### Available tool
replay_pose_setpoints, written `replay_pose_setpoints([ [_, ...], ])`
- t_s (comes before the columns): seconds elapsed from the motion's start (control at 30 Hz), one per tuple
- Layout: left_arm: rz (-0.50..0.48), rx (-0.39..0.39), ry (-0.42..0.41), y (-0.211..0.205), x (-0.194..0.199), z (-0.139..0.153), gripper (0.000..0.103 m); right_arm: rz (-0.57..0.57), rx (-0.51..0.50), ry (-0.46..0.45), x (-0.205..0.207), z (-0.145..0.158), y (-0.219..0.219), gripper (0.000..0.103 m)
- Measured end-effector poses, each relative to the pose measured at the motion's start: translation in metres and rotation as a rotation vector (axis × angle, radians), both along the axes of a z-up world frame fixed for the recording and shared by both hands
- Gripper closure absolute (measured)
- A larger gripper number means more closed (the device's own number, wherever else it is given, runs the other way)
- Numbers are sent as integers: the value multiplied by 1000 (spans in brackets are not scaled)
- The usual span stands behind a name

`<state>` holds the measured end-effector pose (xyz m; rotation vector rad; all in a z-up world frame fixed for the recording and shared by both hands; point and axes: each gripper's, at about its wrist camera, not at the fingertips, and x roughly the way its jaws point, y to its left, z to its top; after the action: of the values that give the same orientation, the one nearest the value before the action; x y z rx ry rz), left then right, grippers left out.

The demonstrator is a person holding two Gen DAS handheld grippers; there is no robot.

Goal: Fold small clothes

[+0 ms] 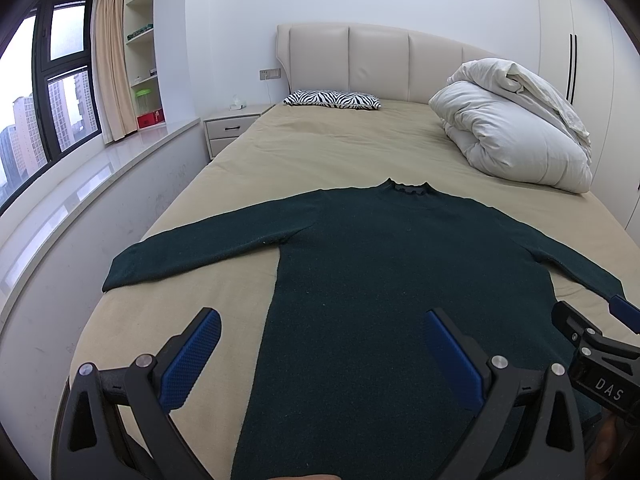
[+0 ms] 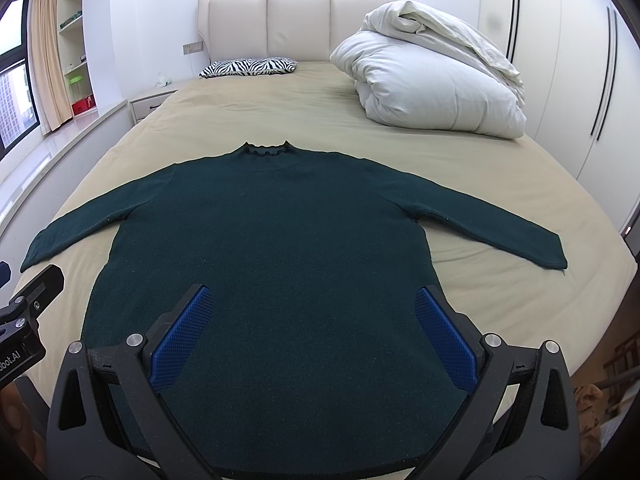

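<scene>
A bed (image 2: 500, 300) covered by a tan sheet fills both views, with a padded cream headboard (image 2: 264, 20) at its far end. A white duvet (image 2: 432, 80) is bundled on the right side near the headboard, and a zebra-striped pillow (image 2: 250, 67) is laid flat to its left. A dark green sweater (image 2: 272, 248) is spread flat on the near half of the bed — collar pointing toward the headboard, both sleeves stretched out to the sides, hem nearest the cameras. The right gripper (image 2: 314, 304) is held above the sweater's lower body, fingers wide apart, nothing between them. The left gripper (image 1: 322, 328) is likewise spread wide over the sweater's left edge — nothing is grasped
</scene>
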<state>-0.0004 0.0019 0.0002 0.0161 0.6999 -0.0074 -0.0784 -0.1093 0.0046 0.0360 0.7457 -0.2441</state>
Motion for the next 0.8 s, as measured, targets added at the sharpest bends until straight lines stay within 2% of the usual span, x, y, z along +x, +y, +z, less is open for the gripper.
replay_pose_setpoints([
  [0.8,6,-3,7,1,-1,-1,0,1,2,8,1,-5,1,0],
])
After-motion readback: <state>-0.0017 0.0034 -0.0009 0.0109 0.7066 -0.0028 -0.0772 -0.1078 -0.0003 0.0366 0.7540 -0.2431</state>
